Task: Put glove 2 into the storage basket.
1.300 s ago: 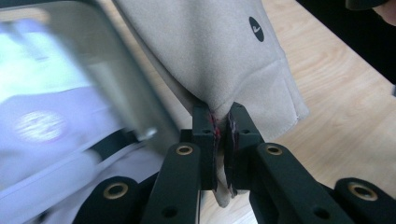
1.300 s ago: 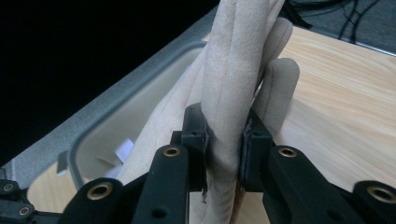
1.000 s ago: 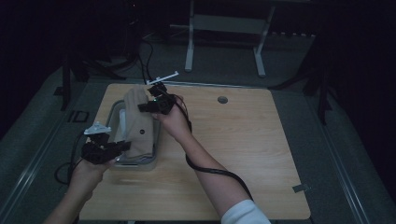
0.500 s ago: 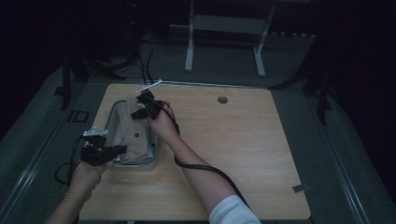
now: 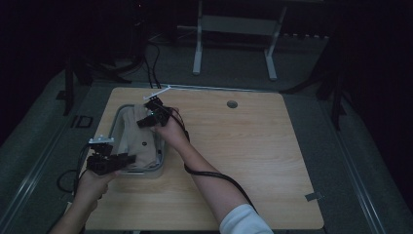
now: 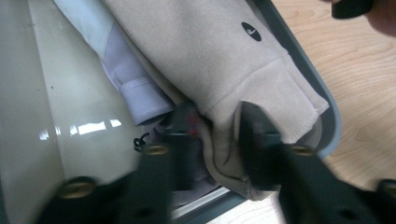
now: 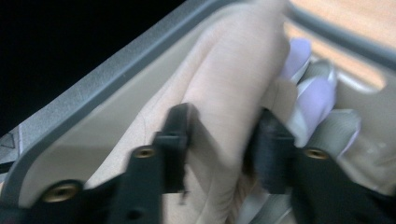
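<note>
Beige garment (image 5: 138,138) lies folded lengthwise in the grey-rimmed bin (image 5: 162,157) at the left of the wooden table (image 5: 253,161), on top of a pale lilac shirt (image 6: 122,70). Left gripper (image 5: 122,160) sits at the garment's near end; in the left gripper view its jaws have just been opening and straddle the beige hem at the bin's near corner, pads apart from the cloth as far as the blurred view shows. Right gripper (image 5: 144,120) sits at the far end, jaws likewise just opening, with a ridge of the beige fabric between them and no visible clamp.
</note>
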Tool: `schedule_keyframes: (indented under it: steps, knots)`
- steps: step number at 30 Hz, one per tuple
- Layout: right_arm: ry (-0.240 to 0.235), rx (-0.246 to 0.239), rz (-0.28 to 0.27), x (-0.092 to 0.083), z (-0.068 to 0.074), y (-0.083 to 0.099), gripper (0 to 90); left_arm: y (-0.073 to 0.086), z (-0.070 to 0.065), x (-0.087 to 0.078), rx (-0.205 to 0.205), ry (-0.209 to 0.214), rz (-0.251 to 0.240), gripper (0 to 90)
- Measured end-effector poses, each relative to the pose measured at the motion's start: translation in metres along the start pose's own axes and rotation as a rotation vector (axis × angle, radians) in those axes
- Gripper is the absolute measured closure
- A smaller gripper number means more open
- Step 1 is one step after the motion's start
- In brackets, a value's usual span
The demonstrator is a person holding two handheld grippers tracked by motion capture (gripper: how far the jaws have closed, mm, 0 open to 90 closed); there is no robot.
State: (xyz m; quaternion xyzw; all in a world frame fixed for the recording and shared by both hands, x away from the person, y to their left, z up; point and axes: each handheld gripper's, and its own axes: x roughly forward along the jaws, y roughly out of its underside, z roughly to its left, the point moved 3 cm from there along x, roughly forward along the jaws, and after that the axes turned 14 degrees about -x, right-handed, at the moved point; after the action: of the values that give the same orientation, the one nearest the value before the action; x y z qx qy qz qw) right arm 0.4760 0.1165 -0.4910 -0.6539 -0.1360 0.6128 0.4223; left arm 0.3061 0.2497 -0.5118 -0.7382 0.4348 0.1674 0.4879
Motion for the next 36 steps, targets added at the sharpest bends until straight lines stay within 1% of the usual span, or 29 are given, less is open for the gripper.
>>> schedule_keyframes:
  steps: [2,3,4,5,6,7,8,9,10,11,12,13,14,15,17,18,20,21,22,23,24,25,27,30,31,32,34,36]
  knots:
    - [0.009,-0.006,-0.008,-0.006,-0.002,-0.002,46.8,-0.001,-0.002,-0.003,0.004,0.006,-0.016,54.9]
    - [0.001,-0.012,-0.009,-0.01,-0.002,-0.004,41.7,-0.002,-0.004,-0.005,0.007,0.001,-0.03,50.0]
    - [0.0,-0.021,-0.014,-0.014,-0.002,-0.005,36.6,-0.003,-0.005,-0.006,0.01,-0.005,-0.034,45.8]
    - [0.003,-0.026,-0.011,-0.016,-0.002,-0.006,34.4,-0.003,-0.006,-0.008,0.014,-0.003,-0.049,43.9]
    - [-0.005,-0.039,-0.008,-0.019,-0.002,-0.006,29.5,-0.004,-0.008,-0.01,0.019,0.006,-0.063,41.8]
    - [-0.016,-0.056,-0.011,-0.023,-0.001,-0.007,25.7,-0.004,-0.01,-0.013,0.031,0.014,-0.084,36.4]
    - [-0.012,-0.063,-0.017,-0.029,0.0,-0.007,23.9,-0.004,-0.012,-0.014,0.038,0.014,-0.1,33.1]
    - [-0.012,-0.063,-0.017,-0.029,0.0,-0.007,23.9,-0.004,-0.012,-0.014,0.038,0.014,-0.1,32.1]
    - [-0.031,-0.061,-0.038,-0.038,0.0,-0.008,22.1,-0.005,-0.016,-0.018,0.045,0.019,-0.159,29.2]
    - [-0.038,-0.065,-0.042,-0.041,0.0,-0.007,19.8,-0.005,-0.019,-0.019,0.045,0.023,-0.179,25.4]
    - [-0.037,-0.071,-0.05,-0.045,0.001,-0.007,19.6,-0.005,-0.019,-0.019,0.045,0.023,-0.179,22.2]
    - [-0.032,-0.085,-0.049,-0.051,0.001,-0.006,19.5,-0.006,-0.024,-0.02,0.063,0.02,-0.198,17.3]
    - [-0.027,-0.096,-0.046,-0.053,0.002,-0.005,19.4,-0.005,-0.028,-0.02,0.075,0.017,-0.202,14.3]
    - [-0.021,-0.109,-0.048,-0.057,0.002,-0.003,19.2,-0.004,-0.031,-0.019,0.092,0.016,-0.202,14.1]
    - [-0.021,-0.143,-0.049,-0.063,0.004,0.002,18.6,-0.002,-0.04,-0.018,0.116,0.033,-0.208,12.4]
    - [-0.022,-0.147,-0.05,-0.066,0.004,0.005,18.1,-0.001,-0.045,-0.016,0.133,0.036,-0.207,11.3]
    - [-0.027,-0.158,-0.051,-0.072,0.005,0.012,17.4,0.0,-0.052,-0.014,0.144,0.05,-0.214,10.7]
    - [-0.025,-0.162,-0.053,-0.074,0.005,0.016,16.9,0.0,-0.052,-0.014,0.144,0.05,-0.214,10.7]
    - [-0.03,-0.159,-0.057,-0.077,0.006,0.02,16.9,0.002,-0.06,-0.011,0.17,0.054,-0.212,10.4]
    - [-0.037,-0.161,-0.055,-0.079,0.006,0.023,16.8,0.002,-0.063,-0.009,0.177,0.061,-0.208,10.0]
    - [-0.037,-0.161,-0.055,-0.079,0.006,0.023,16.8,0.002,-0.063,-0.009,0.177,0.061,-0.208,10.0]
    - [-0.037,-0.164,-0.059,-0.084,0.006,0.03,16.5,0.003,-0.069,-0.006,0.184,0.073,-0.205,10.0]
    - [-0.037,-0.172,-0.055,-0.089,0.006,0.036,16.2,0.003,-0.074,-0.003,0.186,0.083,-0.199,10.0]
    - [-0.034,-0.174,-0.051,-0.095,0.005,0.047,16.2,0.003,-0.081,0.002,0.191,0.103,-0.202,10.0]
    - [-0.034,-0.174,-0.051,-0.095,0.005,0.047,16.2,0.003,-0.081,0.002,0.191,0.103,-0.202,10.0]
    - [-0.028,-0.175,-0.047,-0.099,0.003,0.056,16.2,0.003,-0.082,0.003,0.19,0.105,-0.202,10.0]
    - [-0.025,-0.173,-0.047,-0.102,0.002,0.061,16.2,0.004,-0.086,0.006,0.199,0.112,-0.196,10.0]
    - [-0.019,-0.176,-0.041,-0.106,0.0,0.071,16.2,0.006,-0.091,0.007,0.203,0.122,-0.192,10.0]
